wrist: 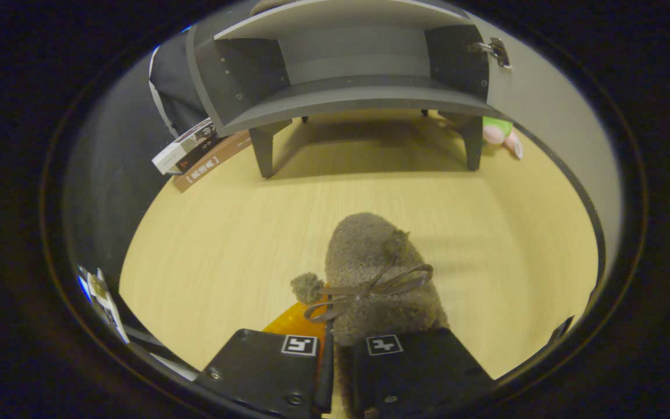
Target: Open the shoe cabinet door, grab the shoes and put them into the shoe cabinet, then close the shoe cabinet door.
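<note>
In the gripper view, the gripper [335, 361] has its two fingers drawn close together and clamped on the heel end of a fuzzy grey-brown slipper with a thin ribbon bow and small pompoms [370, 273]. The slipper's toe points forward, toward the dark grey shoe cabinet on short legs [346, 93]. An orange, glossy piece [294, 320] shows beside the slipper, just ahead of one finger; what it is cannot be told.

The cabinet stands well beyond the slipper, across the pale wooden desk [224, 233]. Its door [544, 105] is swung open to one side, with a metal hinge [495, 51] at its upper corner, and the shelf inside looks bare. A stack of flat boxes [186, 154] leans at one side of the cabinet; a pink and green soft toy [503, 132] lies at the other, near a leg.

The step in hand seems to be carrying the slipper to the cabinet. Next, it must travel forward and rise to shelf height, clearing the lower front edge, before the grip lets go.
</note>
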